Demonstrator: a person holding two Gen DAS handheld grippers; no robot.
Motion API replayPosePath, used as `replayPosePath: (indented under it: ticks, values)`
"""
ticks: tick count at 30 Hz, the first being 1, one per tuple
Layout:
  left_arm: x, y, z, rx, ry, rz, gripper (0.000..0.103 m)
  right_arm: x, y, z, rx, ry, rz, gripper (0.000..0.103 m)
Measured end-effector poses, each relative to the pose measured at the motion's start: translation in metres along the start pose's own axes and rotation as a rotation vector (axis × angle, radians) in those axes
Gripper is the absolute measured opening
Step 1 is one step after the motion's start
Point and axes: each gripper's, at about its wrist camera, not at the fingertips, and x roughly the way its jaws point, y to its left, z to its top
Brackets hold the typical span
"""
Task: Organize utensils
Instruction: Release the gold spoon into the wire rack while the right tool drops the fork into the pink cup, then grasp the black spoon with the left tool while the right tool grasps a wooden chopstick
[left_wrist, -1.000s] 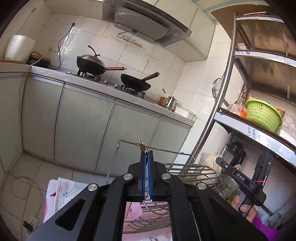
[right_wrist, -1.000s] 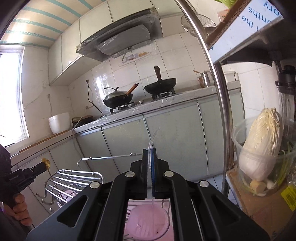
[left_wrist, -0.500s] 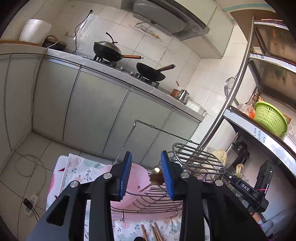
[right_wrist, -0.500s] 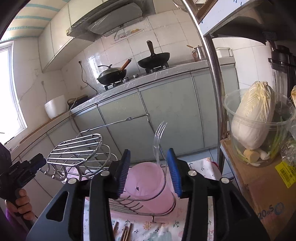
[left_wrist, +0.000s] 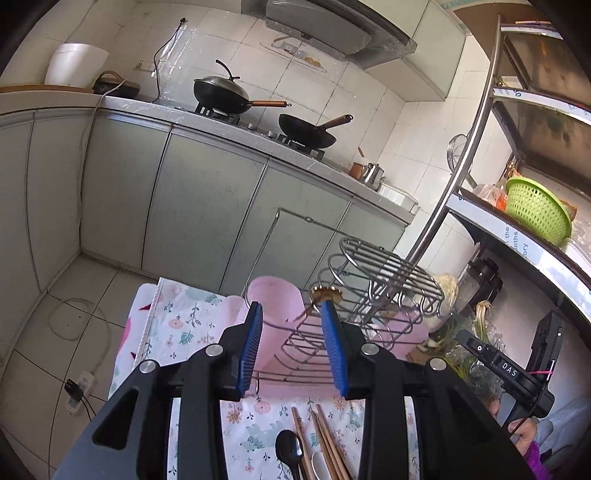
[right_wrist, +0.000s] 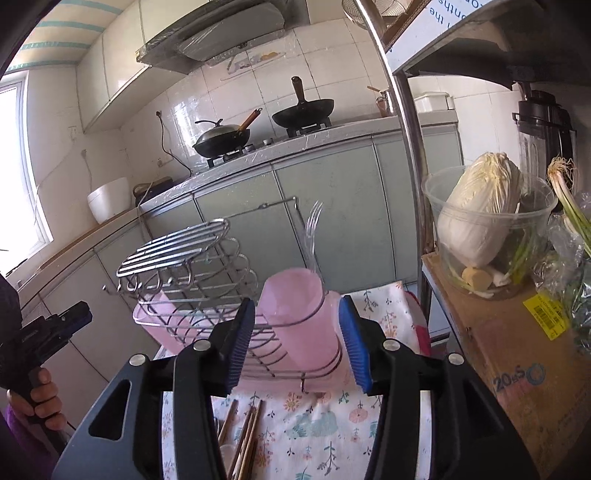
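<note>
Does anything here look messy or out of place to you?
A few utensils still lie loose on the floral cloth: wooden chopsticks and a black spoon, below the wire rack. Only a clear plastic fork stands in the pink cup. Nothing looks spilled or broken.

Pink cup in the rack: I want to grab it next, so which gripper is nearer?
Right, likely. The pink cup looms large between the opening jaws of the right gripper, unpressed; the left gripper sees it smaller, beyond its fingertips.
</note>
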Motion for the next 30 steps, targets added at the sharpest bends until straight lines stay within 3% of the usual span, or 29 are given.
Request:
replayPosePath:
  ticks: [17,21,27,30]
  values:
    - [0.027,-0.012,-0.087,0.066,0.332,0.072,0.032,0.017,0.012,-0.081,0.032,0.285,0.029,0.048]
    - [0.046,-0.003,-0.104,0.019,0.443,0.060,0.030,0.025,0.012,-0.093,0.050,0.350,0.044,0.048]
    - [0.075,0.000,-0.129,-0.048,0.618,-0.017,0.028,0.033,0.012,-0.103,0.082,0.409,0.083,0.047]
    - [0.091,0.000,-0.138,-0.069,0.679,-0.011,0.027,0.038,0.010,-0.107,0.112,0.449,0.107,0.042]
